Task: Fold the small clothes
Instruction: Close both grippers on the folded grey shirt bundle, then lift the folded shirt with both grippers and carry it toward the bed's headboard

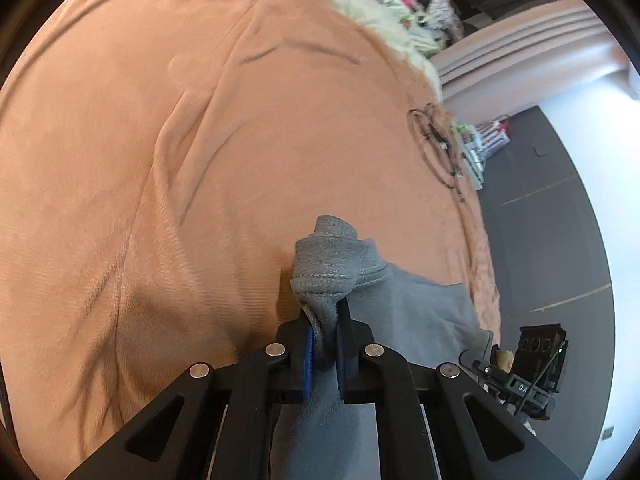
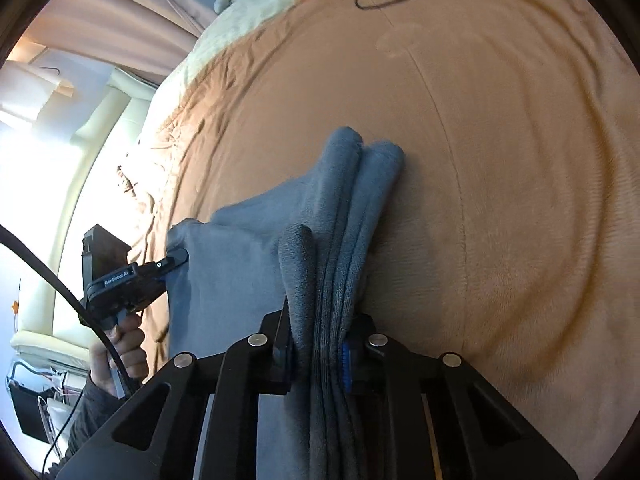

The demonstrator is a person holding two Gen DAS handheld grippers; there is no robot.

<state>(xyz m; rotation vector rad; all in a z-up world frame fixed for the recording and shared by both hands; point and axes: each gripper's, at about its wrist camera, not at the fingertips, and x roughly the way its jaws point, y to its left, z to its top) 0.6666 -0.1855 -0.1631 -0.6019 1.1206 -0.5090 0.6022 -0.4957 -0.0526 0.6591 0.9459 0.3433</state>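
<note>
Two claws pinching grey garment point(image 2: 240, 280) above bed point(image 1: 120, 160): left claw point(image 1: 324, 344) on bunched hem, right claw point(image 2: 320, 356) on several layers. Risk: thick bundle slipping, layers shifting, fold skewing.

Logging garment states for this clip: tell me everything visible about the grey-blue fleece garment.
The grey-blue fleece garment is soft, plush cloth with a stitched hem. It hangs stretched between the left gripper and the right gripper, both shut on bunched edges. Several folded layers show at the right grip. It is over the orange blanket.
</note>
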